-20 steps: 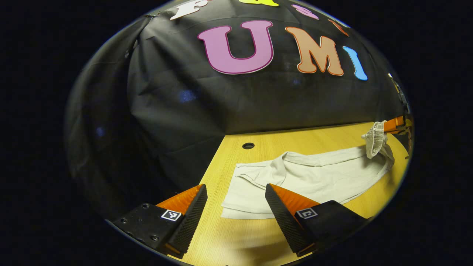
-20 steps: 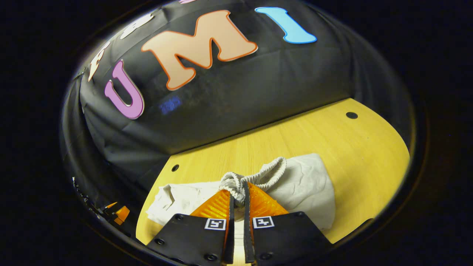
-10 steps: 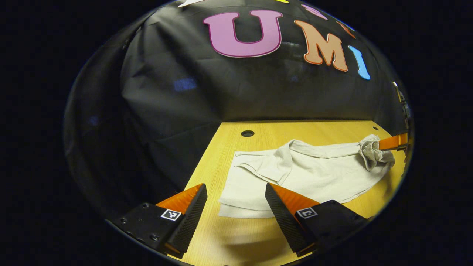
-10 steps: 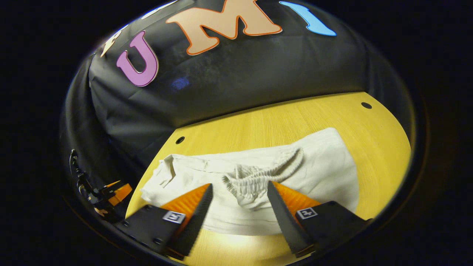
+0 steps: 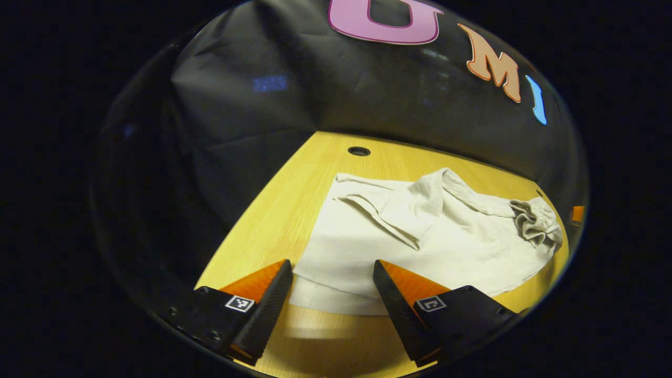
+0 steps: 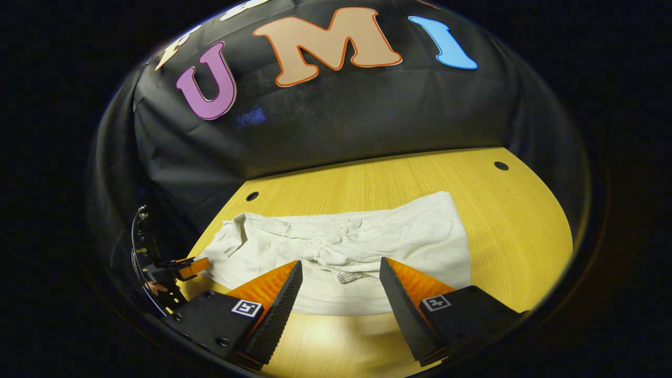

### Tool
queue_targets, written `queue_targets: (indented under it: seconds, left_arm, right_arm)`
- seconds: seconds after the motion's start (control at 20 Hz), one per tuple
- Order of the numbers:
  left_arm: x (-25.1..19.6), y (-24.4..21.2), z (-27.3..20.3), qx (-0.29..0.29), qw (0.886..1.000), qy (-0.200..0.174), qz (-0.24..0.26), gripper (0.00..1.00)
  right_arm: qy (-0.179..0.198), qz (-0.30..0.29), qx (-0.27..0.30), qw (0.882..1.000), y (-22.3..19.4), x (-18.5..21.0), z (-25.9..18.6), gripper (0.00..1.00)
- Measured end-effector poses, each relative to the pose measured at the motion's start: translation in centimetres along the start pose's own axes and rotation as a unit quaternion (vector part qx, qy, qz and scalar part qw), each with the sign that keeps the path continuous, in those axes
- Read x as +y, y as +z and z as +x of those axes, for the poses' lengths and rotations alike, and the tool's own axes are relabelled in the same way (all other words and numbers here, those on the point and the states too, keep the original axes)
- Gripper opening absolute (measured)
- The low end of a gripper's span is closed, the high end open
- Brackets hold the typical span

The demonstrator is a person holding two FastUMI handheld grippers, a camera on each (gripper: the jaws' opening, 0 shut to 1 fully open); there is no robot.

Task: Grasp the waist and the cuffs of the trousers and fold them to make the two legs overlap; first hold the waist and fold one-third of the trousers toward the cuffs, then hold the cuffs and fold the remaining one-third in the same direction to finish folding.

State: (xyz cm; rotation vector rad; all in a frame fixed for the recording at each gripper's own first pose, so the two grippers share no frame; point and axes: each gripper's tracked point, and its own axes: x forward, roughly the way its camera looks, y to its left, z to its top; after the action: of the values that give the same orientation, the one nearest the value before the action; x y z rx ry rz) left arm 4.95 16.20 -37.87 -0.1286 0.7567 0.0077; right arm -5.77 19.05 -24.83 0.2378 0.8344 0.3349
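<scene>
trousers [image 5: 420, 236] lie flat on table [image 6: 504, 220], waist [image 6: 331, 244] folded onto the legs | left gripper [image 5: 332, 286] fingers apart over the cuffs [image 5: 325, 294], likely lined up to grasp them | right gripper [image 6: 340, 291] fingers apart, empty, near the waist fold | writing: square coded tags on the fingers, no legible text

the left gripper [image 5: 332, 286] and the right gripper [image 6: 340, 286] both hover low with fingers spread, holding nothing.
</scene>
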Motion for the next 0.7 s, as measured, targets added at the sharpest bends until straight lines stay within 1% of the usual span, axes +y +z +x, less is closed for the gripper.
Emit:
queue_targets:
  seconds: [0.05,0.1,0.15,0.2,0.25,0.3,0.35,0.4,0.45,0.5,0.55,0.6,0.65,0.7]
  left_arm:
    - [-0.1,0.2,0.4,-0.008,1.000,-0.005,0.002,0.97]
    - [0.1,0.0,0.4,-0.004,1.000,0.001,0.002,0.95]
    - [0.6,-0.2,0.5,0.003,1.000,0.017,0.008,0.94]
    - [0.7,-0.2,0.8,0.002,1.000,0.025,0.010,0.84]
    - [0.3,0.1,0.9,-0.003,1.000,0.029,0.007,0.76]
    - [-0.5,-0.1,0.7,0.005,1.000,0.023,0.007,0.68]
    - [-1.0,0.0,0.7,0.004,1.000,0.020,0.004,0.53]
    - [-1.7,0.1,0.9,0.001,1.000,0.009,-0.002,0.44]
    - [-1.9,0.2,0.7,-0.001,1.000,0.012,-0.010,0.22]
    - [-2.0,0.2,0.8,-0.004,1.000,0.018,-0.017,0.08]
    - [-2.0,0.4,0.9,-0.008,0.999,0.025,-0.023,0.03]
    - [-2.1,0.5,0.9,-0.010,0.999,0.028,-0.027,0.00]
    - [-2.4,0.5,0.9,-0.002,0.999,0.030,-0.036,0.00]
    - [-2.7,1.0,0.9,-0.001,0.999,0.026,-0.048,0.00]
  right_arm:
    - [0.003,0.002,-0.001,1.000,0.1,0.1,-0.1,0.95]
    - [0.004,0.004,-0.001,1.000,0.2,-0.1,-0.2,0.95]
    - [0.005,0.006,-0.001,1.000,0.2,-0.2,-0.2,0.95]
    - [0.003,0.007,-0.001,1.000,0.1,-0.3,-0.2,0.95]
    - [0.003,0.008,0.000,1.000,0.1,-0.4,-0.3,0.87]
    - [0.002,0.007,0.000,1.000,0.1,-0.6,-0.4,0.95]
    - [0.001,0.005,-0.001,1.000,0.1,-0.9,-0.5,0.95]
    - [0.000,0.003,-0.001,1.000,0.2,-1.2,-0.7,0.95]
    - [-0.003,0.001,-0.002,1.000,0.2,-1.6,-0.9,0.95]
    - [-0.008,-0.002,-0.007,1.000,0.4,-2.1,-1.2,0.95]
    - [-0.011,-0.003,-0.011,1.000,0.6,-2.6,-1.3,0.95]
    - [-0.012,-0.003,-0.013,1.000,0.8,-3.0,-1.6,0.95]
    - [-0.013,-0.003,-0.014,1.000,0.7,-3.5,-2.0,0.95]
    - [-0.014,-0.005,-0.015,1.000,0.9,-4.2,-2.3,0.87]
